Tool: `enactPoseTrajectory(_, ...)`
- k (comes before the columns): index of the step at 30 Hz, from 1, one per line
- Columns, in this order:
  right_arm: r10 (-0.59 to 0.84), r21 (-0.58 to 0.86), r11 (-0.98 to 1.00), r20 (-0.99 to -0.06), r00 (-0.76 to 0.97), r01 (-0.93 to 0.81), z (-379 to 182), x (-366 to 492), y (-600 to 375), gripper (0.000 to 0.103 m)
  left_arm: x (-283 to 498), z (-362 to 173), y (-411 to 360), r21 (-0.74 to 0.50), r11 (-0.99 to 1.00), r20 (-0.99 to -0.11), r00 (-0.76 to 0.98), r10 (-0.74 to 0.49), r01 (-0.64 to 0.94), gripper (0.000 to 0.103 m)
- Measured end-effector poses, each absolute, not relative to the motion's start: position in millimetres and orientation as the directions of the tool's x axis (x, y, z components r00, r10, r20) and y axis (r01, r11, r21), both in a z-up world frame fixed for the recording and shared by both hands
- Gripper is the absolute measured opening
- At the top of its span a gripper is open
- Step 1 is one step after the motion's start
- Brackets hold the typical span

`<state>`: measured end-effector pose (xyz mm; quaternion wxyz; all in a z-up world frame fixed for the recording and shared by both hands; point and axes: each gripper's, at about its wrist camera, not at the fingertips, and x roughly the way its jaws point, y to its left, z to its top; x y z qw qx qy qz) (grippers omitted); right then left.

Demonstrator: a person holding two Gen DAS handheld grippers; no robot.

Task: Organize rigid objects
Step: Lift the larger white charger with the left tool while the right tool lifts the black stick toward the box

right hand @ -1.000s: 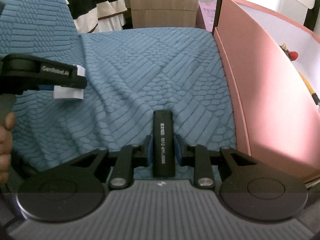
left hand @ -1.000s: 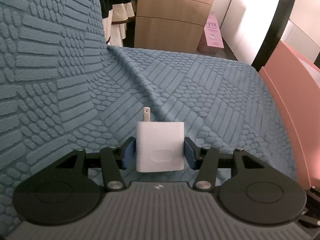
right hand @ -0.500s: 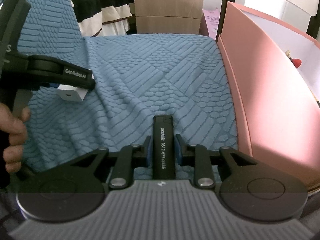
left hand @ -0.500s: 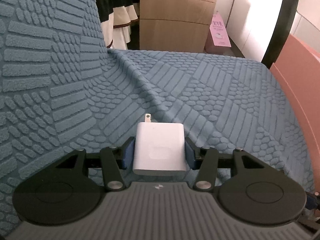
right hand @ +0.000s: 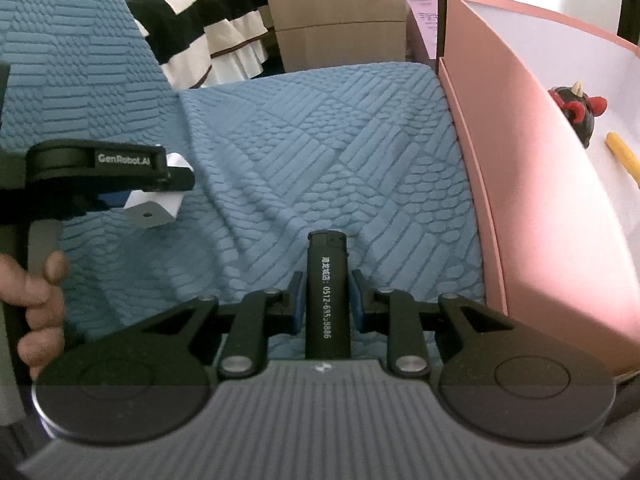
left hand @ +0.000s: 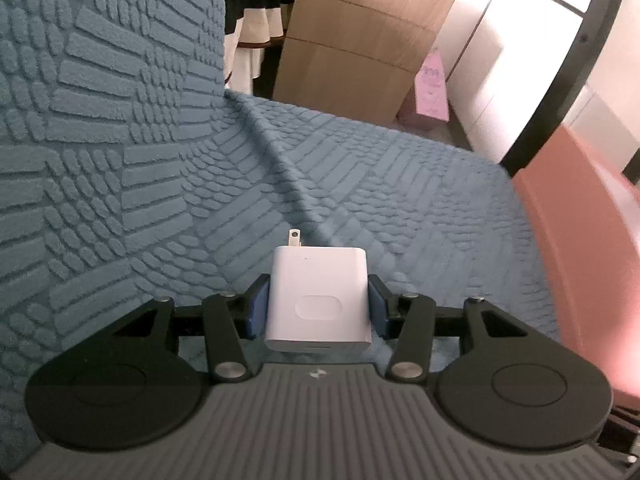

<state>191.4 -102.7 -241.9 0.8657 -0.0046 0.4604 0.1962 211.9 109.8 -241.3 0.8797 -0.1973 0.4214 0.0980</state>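
Note:
A white plug charger (left hand: 318,300) with one metal prong showing sits between the blue pads of my left gripper (left hand: 318,304), which is shut on it above the blue textured sofa seat (left hand: 400,184). In the right wrist view the same charger (right hand: 154,210) hangs under the left gripper (right hand: 132,196), lifted off the cushion. A black lighter (right hand: 326,296) with white printed digits stands lengthwise between the pads of my right gripper (right hand: 326,300), shut on it. A pink box (right hand: 540,200) stands to the right.
Inside the pink box lie a black and red horned toy (right hand: 580,114) and a yellow stick (right hand: 624,158). A hand (right hand: 36,304) holds the left gripper's handle. Behind the sofa stand a wooden cabinet (left hand: 360,52) and striped cloth (right hand: 200,24).
The left gripper has lifted the charger a little off the cushion and rolled slightly. The right gripper keeps the lighter and has tilted up a bit, showing more of the box's inside.

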Motion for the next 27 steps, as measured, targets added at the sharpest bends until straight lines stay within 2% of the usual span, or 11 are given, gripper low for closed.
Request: enactPoseTrajectory(27, 0.390, 0.203, 0.901, -0.768, 0.508, -0.384, -155, 163, -139, 0.026, 134, -148, 46, -0.343, 0.901, -0.743, 0.664, -0.087, -0.266, 0.056)
